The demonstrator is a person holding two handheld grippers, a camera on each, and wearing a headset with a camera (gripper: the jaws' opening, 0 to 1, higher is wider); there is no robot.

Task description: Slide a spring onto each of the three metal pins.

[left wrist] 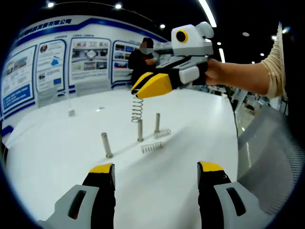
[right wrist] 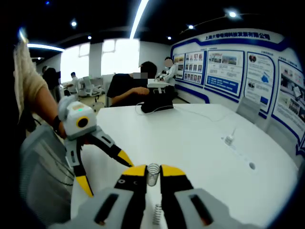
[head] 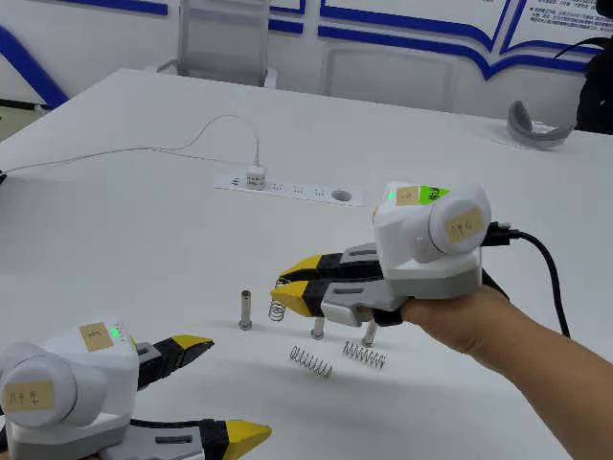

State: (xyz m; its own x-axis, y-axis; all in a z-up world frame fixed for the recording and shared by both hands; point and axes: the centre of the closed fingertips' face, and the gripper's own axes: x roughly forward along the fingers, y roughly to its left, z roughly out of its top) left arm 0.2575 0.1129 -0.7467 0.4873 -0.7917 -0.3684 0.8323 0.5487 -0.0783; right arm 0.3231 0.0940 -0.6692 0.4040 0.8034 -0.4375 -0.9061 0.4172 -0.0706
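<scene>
Three short metal pins stand upright on the white table: the left pin (head: 245, 310), the middle pin (head: 318, 329) and the right pin (head: 369, 333). My right gripper (head: 285, 289) is shut on a spring (head: 277, 310) that hangs from its yellow tips just above the table. In the left gripper view this spring (left wrist: 137, 109) lines up over the middle pin (left wrist: 140, 130). Two loose springs (head: 310, 361) (head: 364, 356) lie in front of the pins. My left gripper (head: 222, 390) is open at the near left, with nothing between its jaws.
A white power strip (head: 287, 189) with a plugged charger (head: 256, 176) and its cable lies farther back on the table (head: 115, 240). A chair (head: 225, 38) stands behind the table. A grey object (head: 536, 125) rests at the back right. People (right wrist: 128, 88) sit at the far end.
</scene>
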